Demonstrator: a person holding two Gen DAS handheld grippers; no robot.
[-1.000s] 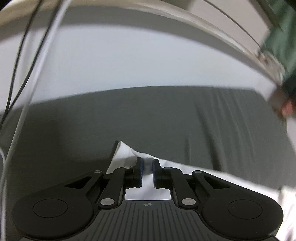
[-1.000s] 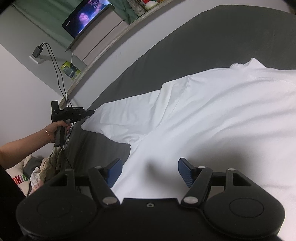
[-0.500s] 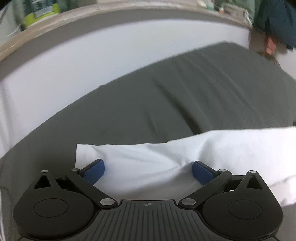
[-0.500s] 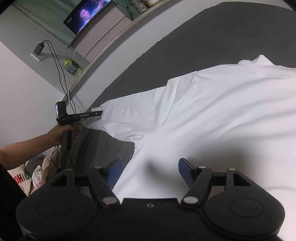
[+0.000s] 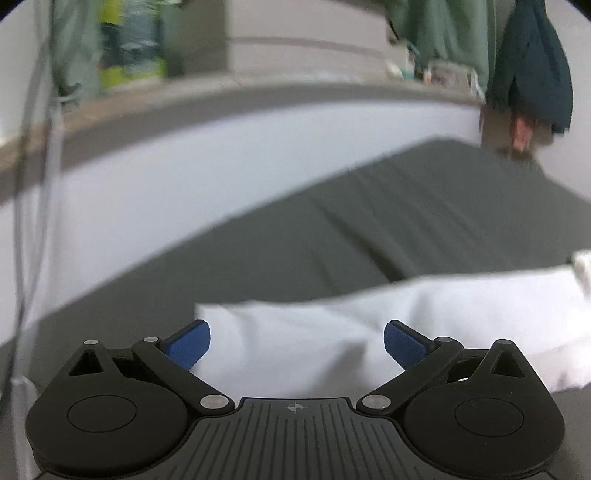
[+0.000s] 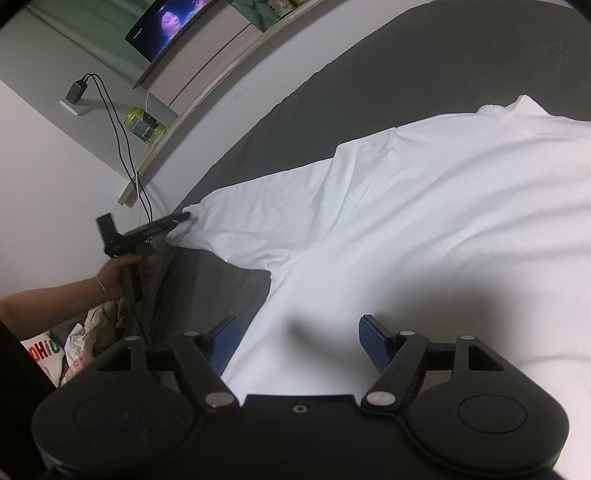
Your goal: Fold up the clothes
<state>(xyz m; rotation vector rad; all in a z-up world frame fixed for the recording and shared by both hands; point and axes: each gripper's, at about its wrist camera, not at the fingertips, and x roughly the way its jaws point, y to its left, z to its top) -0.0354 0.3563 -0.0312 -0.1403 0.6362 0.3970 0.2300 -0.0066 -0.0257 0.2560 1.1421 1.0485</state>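
Observation:
A white T-shirt (image 6: pixel 424 229) lies spread on a dark grey bed (image 6: pixel 406 66). Its left sleeve (image 5: pixel 332 332) lies flat in the left wrist view. My left gripper (image 5: pixel 295 343) is open, with the sleeve end between its blue pads, not gripping it. It also shows in the right wrist view (image 6: pixel 177 221) at the sleeve tip, held by a hand. My right gripper (image 6: pixel 299 339) is open and empty, hovering over the shirt's lower body near its side edge.
A white bed frame (image 5: pixel 184 192) and a wooden ledge with a green can (image 6: pixel 144 123) run behind the bed. Cables (image 6: pixel 122 147) hang from a wall charger. A screen (image 6: pixel 166 26) stands on the ledge. Clothes (image 5: pixel 528 62) hang at the far right.
My left gripper was shut on the sleeve tip one second ago; it has opened and let the sleeve drop flat, and its view has tilted upward. My right gripper has barely moved.

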